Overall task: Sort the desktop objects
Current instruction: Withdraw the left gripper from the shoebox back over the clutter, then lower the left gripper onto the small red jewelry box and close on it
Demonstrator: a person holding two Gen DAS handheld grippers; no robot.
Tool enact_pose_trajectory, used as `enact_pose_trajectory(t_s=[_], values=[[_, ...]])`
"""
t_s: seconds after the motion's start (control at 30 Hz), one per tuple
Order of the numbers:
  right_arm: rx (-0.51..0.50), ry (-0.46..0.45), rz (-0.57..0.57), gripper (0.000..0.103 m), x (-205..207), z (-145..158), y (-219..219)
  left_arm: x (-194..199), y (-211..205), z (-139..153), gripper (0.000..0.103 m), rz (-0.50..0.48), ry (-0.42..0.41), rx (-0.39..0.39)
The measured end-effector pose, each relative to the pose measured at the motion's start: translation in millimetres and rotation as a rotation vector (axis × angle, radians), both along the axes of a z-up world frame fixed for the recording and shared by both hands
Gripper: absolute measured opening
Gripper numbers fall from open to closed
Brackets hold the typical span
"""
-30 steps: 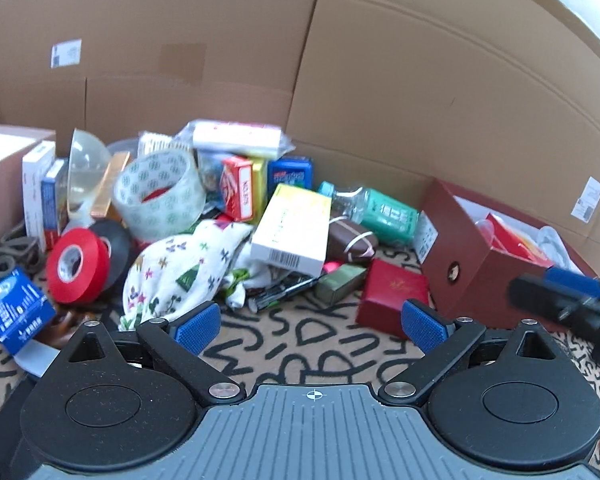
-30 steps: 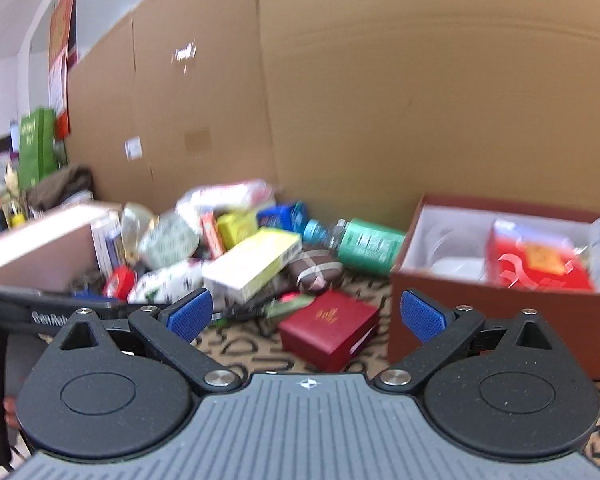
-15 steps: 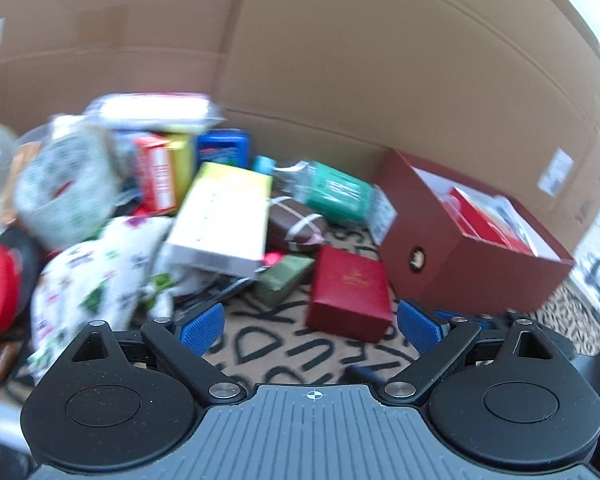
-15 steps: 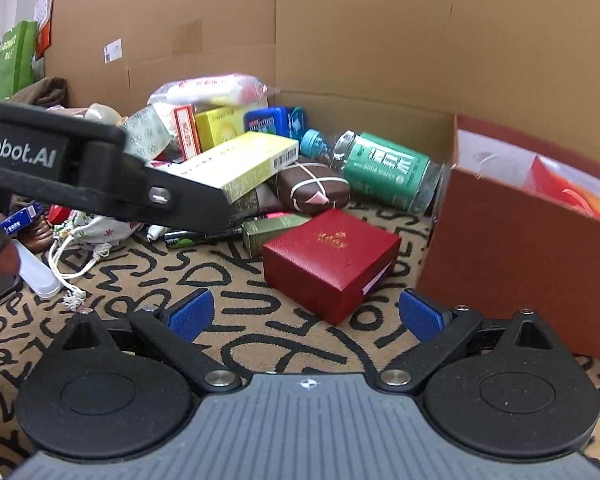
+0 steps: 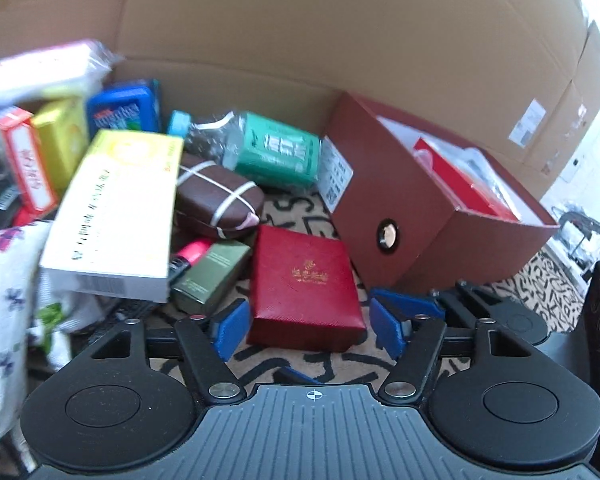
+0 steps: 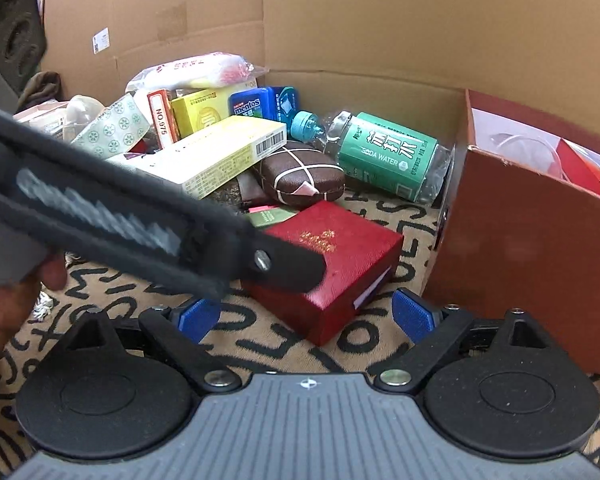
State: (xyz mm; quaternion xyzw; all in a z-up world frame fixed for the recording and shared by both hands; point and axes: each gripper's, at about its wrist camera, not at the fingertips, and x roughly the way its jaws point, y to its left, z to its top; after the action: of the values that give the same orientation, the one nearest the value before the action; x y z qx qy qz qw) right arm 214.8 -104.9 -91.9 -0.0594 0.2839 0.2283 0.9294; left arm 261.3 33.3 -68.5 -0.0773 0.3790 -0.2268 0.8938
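My left gripper (image 5: 310,326) stands with its jaws apart, one blue pad on each side of the near end of the red gift box (image 5: 304,286), which lies flat on the patterned mat (image 5: 308,364); I cannot tell whether the pads touch it. My right gripper (image 6: 310,316) is likewise spread wide, holding nothing, with a corner of the same red gift box (image 6: 340,276) between its pads. The left gripper's black body crosses the right wrist view above the box. Just right of the box stands the open brown carton (image 5: 420,216), red packaging visible inside. Behind lie a green soda-water bottle (image 6: 384,156), a brown pouch (image 6: 304,176) and a yellow-white box (image 5: 116,212).
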Motion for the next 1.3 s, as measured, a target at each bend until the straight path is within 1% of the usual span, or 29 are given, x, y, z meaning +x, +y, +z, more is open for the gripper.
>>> enact_pose_trajectory(t_s=[0.07, 0.1, 0.13, 0.17, 0.2, 0.23, 0.33, 0.43, 0.57, 0.7, 0.73, 0.8, 0.87, 0.93, 1.07, 1.2, 1.3], values=[[0.004, 0.012, 0.004, 0.093, 5, -1, 0, 6, -3, -5, 0.075, 0.000, 0.016, 0.009], [0.007, 0.021, 0.007, 0.088, 7, -1, 0, 7, -3, -6, 0.074, 0.000, 0.018, 0.008], [0.008, 0.029, 0.008, 0.080, 9, -1, -1, 8, -4, -7, 0.072, -0.001, 0.019, 0.006], [0.010, 0.036, 0.010, 0.079, 11, -1, -2, 7, -3, -6, 0.069, 0.001, 0.020, 0.008], [0.011, 0.043, 0.011, 0.073, 12, -1, -3, 5, -2, -5, 0.065, 0.002, 0.020, 0.010], [0.014, 0.042, 0.013, 0.072, 11, -1, -4, 2, -1, -5, 0.062, 0.004, 0.021, 0.013], [0.005, 0.042, 0.036, 0.070, -1, 2, -4, -4, 2, -2, 0.060, 0.009, 0.022, 0.022], [-0.011, 0.042, 0.067, 0.068, -17, 5, -3, -23, 4, 1, 0.060, 0.019, 0.007, 0.040], [-0.032, 0.042, 0.108, 0.068, -38, 9, -3, -56, 8, 5, 0.060, 0.027, 0.006, 0.041], [-0.038, 0.054, 0.142, 0.068, -65, 10, -6, -91, 7, 5, 0.061, 0.033, 0.028, 0.023], [-0.038, 0.057, 0.150, 0.068, -72, 10, -8, -99, 7, 4, 0.063, 0.033, 0.036, 0.014], [-0.038, 0.064, 0.165, 0.068, -85, 10, -10, -110, 6, 2, 0.071, 0.027, 0.048, -0.011], [-0.029, 0.065, 0.162, 0.069, -93, 9, -14, -115, 6, 0, 0.074, 0.029, 0.058, -0.031], [-0.021, 0.068, 0.145, 0.069, -97, 10, -17, -116, 6, -1, 0.075, 0.045, 0.066, -0.043], [0.057, 0.087, 0.083, 0.073, -100, 13, -36, -118, 18, 5, 0.075, 0.082, 0.062, -0.105], [0.137, 0.107, 0.022, 0.073, -103, 15, -54, -118, 28, 7, 0.073, 0.124, 0.061, -0.125], [0.260, 0.155, -0.006, 0.073, -100, 16, -67, -116, 34, 5, 0.072, 0.145, 0.074, -0.145]])
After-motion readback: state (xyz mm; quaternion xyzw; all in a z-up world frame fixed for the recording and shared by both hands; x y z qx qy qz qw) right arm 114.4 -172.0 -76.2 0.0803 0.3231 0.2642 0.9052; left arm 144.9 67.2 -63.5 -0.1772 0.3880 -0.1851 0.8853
